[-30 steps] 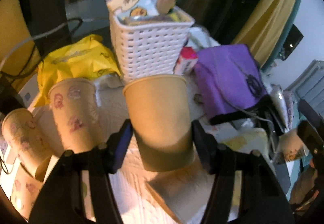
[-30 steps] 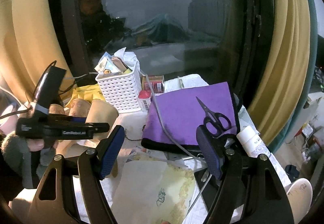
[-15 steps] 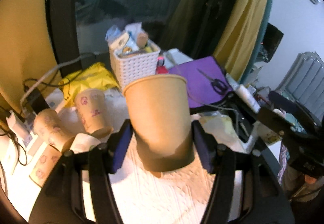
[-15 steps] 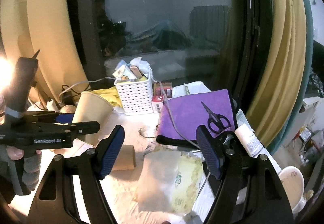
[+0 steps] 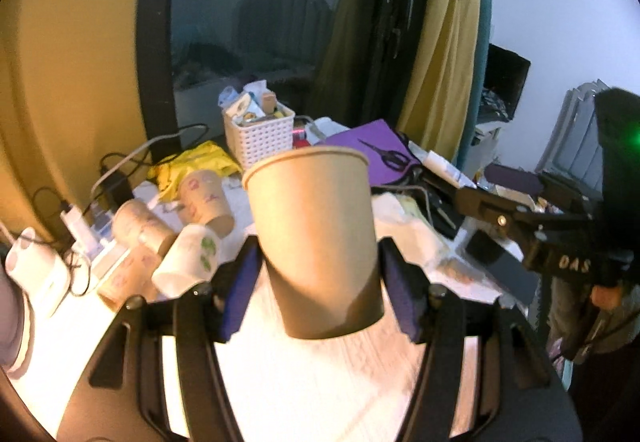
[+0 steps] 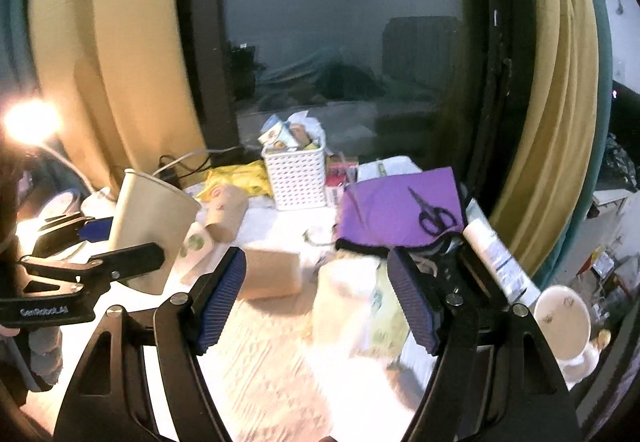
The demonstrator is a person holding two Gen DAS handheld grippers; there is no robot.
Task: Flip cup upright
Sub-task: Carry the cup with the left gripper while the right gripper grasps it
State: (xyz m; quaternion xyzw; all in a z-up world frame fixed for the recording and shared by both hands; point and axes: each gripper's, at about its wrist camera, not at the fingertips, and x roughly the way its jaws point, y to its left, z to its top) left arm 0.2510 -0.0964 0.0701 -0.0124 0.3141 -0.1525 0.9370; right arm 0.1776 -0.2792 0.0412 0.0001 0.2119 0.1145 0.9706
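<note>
Lettering "GenRobot.AI" marks left claw, clamped on cup; right claw apart.

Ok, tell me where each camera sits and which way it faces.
Left wrist: on the left hand-held gripper, facing the window over the table; its fingers clamp the plain paper cup.
Right wrist: on the right hand-held gripper, facing the same window; fingers apart, nothing held.
Shared: the cup, white basket, purple cloth, scissors.

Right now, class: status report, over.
Left gripper shut on cup, lifted, rim up. Right gripper open, empty. Tipped cups crowd the table at left.
</note>
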